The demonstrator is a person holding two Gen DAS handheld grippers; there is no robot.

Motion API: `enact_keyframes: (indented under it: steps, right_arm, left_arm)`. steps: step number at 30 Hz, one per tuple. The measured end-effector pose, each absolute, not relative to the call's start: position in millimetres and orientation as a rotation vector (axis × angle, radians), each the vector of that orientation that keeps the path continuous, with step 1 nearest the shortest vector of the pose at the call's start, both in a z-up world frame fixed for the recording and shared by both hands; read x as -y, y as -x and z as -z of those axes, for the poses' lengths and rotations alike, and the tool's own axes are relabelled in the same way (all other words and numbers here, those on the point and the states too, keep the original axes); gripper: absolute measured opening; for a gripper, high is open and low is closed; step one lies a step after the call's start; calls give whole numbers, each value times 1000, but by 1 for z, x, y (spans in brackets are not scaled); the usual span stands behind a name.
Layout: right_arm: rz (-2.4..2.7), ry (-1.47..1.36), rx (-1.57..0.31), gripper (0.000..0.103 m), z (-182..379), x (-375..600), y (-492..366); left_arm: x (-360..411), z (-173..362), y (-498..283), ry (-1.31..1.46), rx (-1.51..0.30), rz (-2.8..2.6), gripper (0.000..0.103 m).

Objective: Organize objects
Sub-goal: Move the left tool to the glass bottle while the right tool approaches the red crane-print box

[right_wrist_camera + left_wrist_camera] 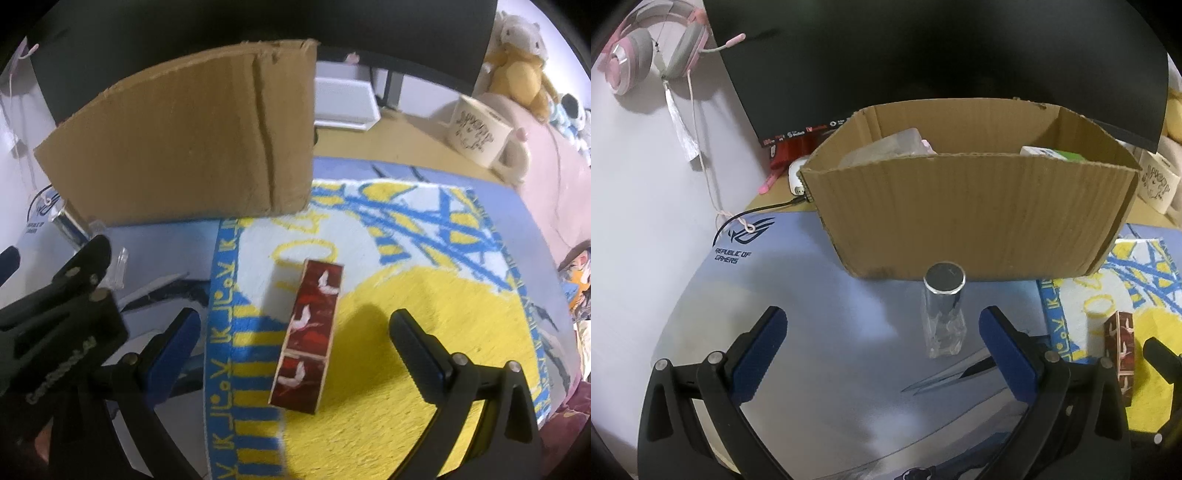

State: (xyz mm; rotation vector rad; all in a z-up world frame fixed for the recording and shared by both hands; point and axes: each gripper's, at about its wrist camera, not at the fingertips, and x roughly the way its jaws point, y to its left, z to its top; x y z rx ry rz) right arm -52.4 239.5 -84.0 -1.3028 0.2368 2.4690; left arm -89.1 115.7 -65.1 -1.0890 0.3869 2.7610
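A clear glass bottle with a silver cap (945,314) stands upright on the desk mat, in front of an open cardboard box (967,218). My left gripper (882,328) is open, its blue-padded fingers on either side of the bottle without touching it. A dark red box with white cranes (308,336) lies on the yellow-and-blue cloth (406,369). My right gripper (295,332) is open around it, apart from both sides. The same red box (1121,354) shows at the right of the left wrist view. The cardboard box (192,147) rises behind it and holds several items.
A black monitor (923,55) stands behind the box. Pink headphones (650,51) hang on the wall at the left. A cream mug (480,136) and a plush toy (521,62) sit at the back right. The left gripper's body (62,314) is close on the left.
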Motion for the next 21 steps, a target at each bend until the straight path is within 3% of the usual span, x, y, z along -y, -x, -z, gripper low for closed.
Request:
enact_keyframes:
  steps: [16,18,20,21]
  right_arm:
    - [-2425,1323,-250,103,87,-237,56]
    - [-2426,1321,-246,103,87,-238,56]
    - [-2445,1316,-237,103,87,-237,55]
    - [-2461,1338,-221,103,87,-237,54]
  left_arm:
    - [-103,87,106,1261,-268,-2708,103]
    - [-102,90,107,1262,-233,-2690,97]
    - [-102,92,108,1259,-219,-2659,67]
    - [-102,93,109,1262,-210,-2638,61]
